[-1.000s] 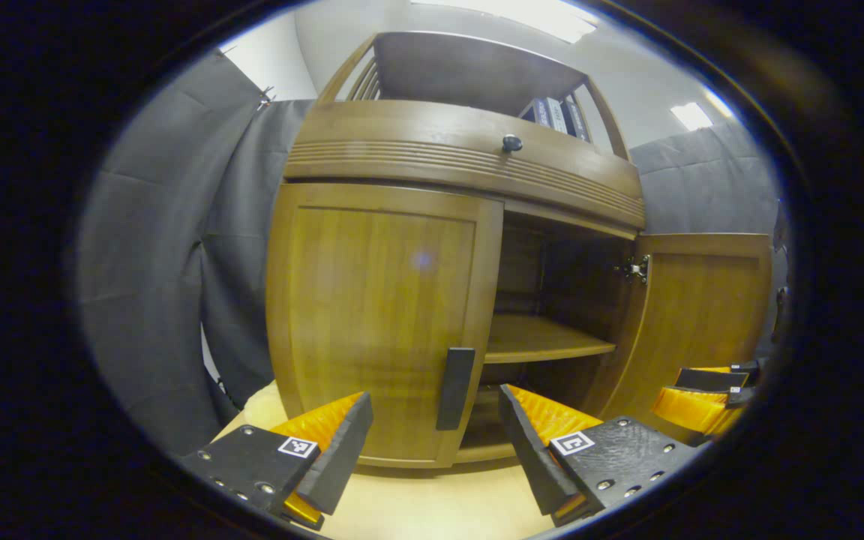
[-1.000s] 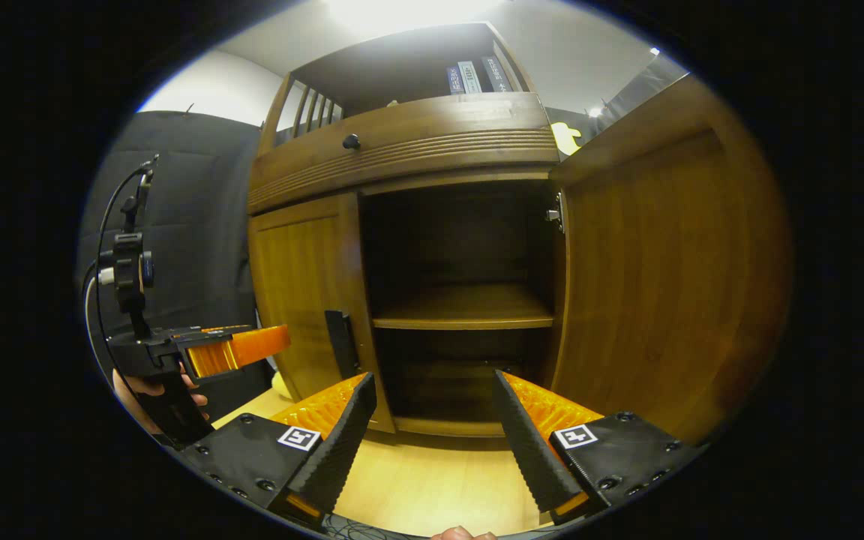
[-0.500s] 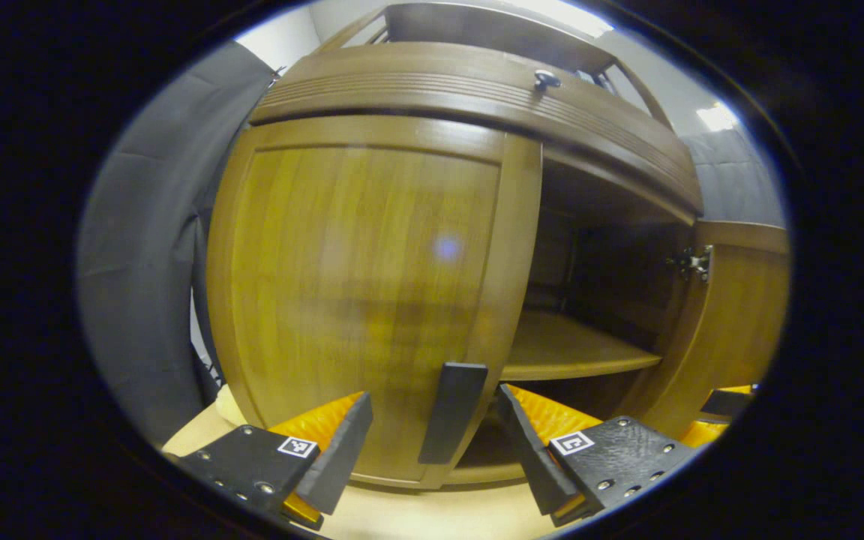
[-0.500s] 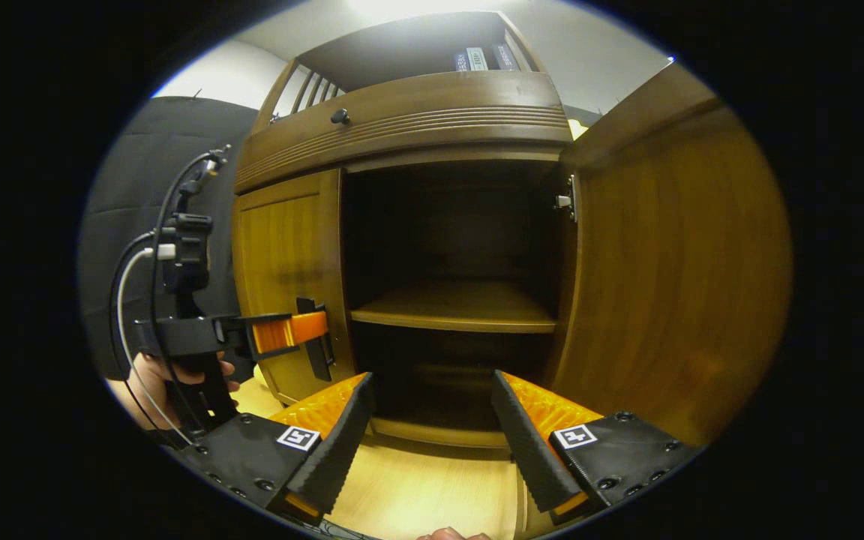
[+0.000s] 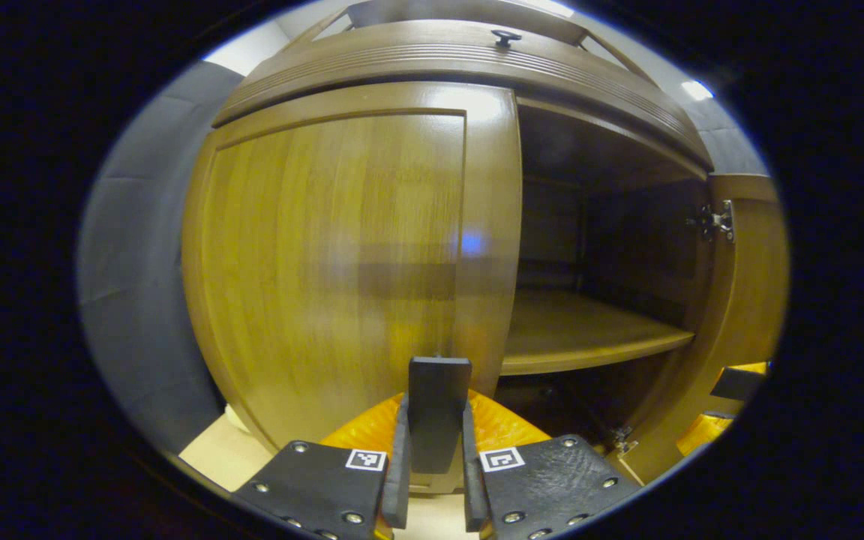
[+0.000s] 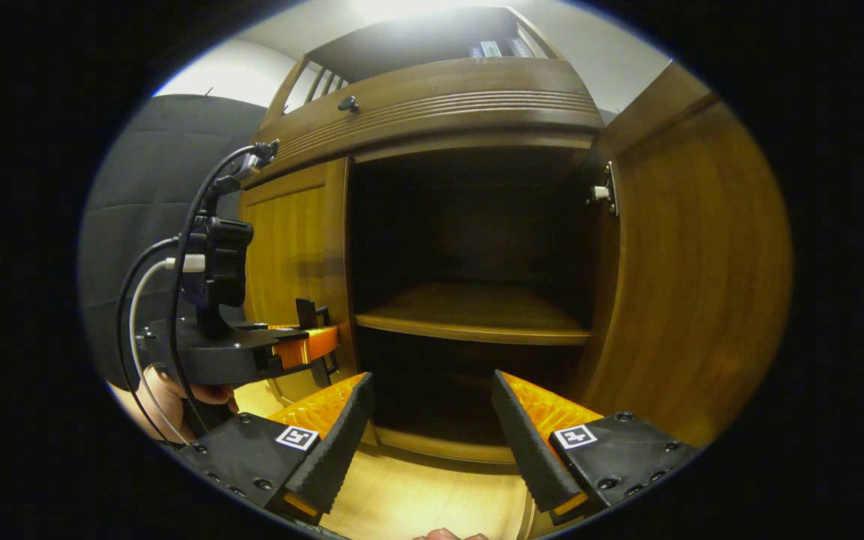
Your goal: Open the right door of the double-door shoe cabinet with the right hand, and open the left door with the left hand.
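While the right door [image 6: 694, 262] stands open, left gripper [image 5: 433, 480] jaws clamped on left door handle [image 5: 438, 412], right gripper [image 6: 432, 442] jaws spread wide, empty.

The shoe cabinet [image 6: 432, 82] stands on a light wooden bench [image 6: 424, 495]. The bench shows just under the right jaws and between them, and its pale top runs up to the foot of the cabinet. In the left gripper view a small bit of the bench [image 5: 214, 457] shows to the left of the jaws. Inside the cabinet, ahead of the right jaws, is a bare wooden shelf [image 6: 477, 315].
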The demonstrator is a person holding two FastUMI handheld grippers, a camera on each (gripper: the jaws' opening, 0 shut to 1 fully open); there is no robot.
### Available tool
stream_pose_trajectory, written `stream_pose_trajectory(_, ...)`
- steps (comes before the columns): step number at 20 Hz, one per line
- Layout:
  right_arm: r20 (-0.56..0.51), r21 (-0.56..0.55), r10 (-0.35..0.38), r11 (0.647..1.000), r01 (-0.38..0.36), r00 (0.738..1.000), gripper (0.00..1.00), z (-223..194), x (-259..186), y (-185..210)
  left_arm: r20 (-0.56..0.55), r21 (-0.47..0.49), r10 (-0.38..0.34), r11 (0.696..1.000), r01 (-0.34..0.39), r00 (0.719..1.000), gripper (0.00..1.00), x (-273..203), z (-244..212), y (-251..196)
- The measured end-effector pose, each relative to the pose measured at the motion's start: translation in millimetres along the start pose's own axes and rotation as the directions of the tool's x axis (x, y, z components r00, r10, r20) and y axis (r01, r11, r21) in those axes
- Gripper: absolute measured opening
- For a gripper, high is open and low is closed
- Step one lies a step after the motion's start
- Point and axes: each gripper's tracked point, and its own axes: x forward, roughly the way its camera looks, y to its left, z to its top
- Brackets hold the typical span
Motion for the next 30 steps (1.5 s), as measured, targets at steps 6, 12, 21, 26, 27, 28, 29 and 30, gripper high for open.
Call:
stream_pose_trajectory(6, -0.012, -0.001, -0.004, 1.0, 0.004, 1.0, 0.94, -8.0, 7.9, -7.0, 0.013, 0.004, 0.029, 1.0, -0.029, 0.999, 0.18, 1.0, -2.8, -3.3)
stream_pose_trajectory(12, -0.021, -0.002, -0.022, 1.0, 0.022, 1.0, 0.94, -12.0, 8.5, -17.1, 0.002, 0.001, 0.009, 1.0, -0.009, 1.0, 0.05, -1.3, -4.5, -6.7)
stream_pose_trajectory(21, -0.034, 0.023, -0.083, 0.996, 0.084, 0.996, 0.94, -12.0, 9.2, -21.9, 0.001, -0.005, -0.038, 0.999, 0.038, 0.999, 0.05, -15.7, 5.0, -8.0)
stream_pose_trajectory(26, -0.04, 0.035, -0.138, 0.99, 0.139, 0.99, 0.94, -9.7, 4.5, -27.2, 0.008, -0.008, -0.076, 0.997, 0.076, 0.997, 0.05, -35.0, 6.2, -3.5)
stream_pose_trajectory(27, -0.042, 0.039, -0.147, 0.988, 0.149, 0.988, 0.94, -9.5, 4.0, -28.0, 0.011, -0.009, -0.08, 0.997, 0.08, 0.997, 0.05, -39.4, 6.1, -1.6)
stream_pose_trajectory(28, -0.043, 0.043, -0.154, 0.987, 0.156, 0.987, 0.94, -9.2, 2.5, -28.1, 0.015, -0.01, -0.083, 0.996, 0.083, 0.996, 0.05, -44.1, 5.5, 0.2)
stream_pose_trajectory(29, -0.043, 0.045, -0.162, 0.985, 0.164, 0.986, 0.94, -8.3, 2.0, -28.1, 0.017, -0.012, -0.085, 0.996, 0.085, 0.996, 0.05, -47.3, 5.5, 1.3)
stream_pose_trajectory(30, -0.039, 0.044, -0.17, 0.984, 0.171, 0.985, 0.94, -7.4, -0.7, -27.7, 0.019, -0.014, -0.086, 0.996, 0.086, 0.996, 0.05, -51.2, 5.7, 2.8)
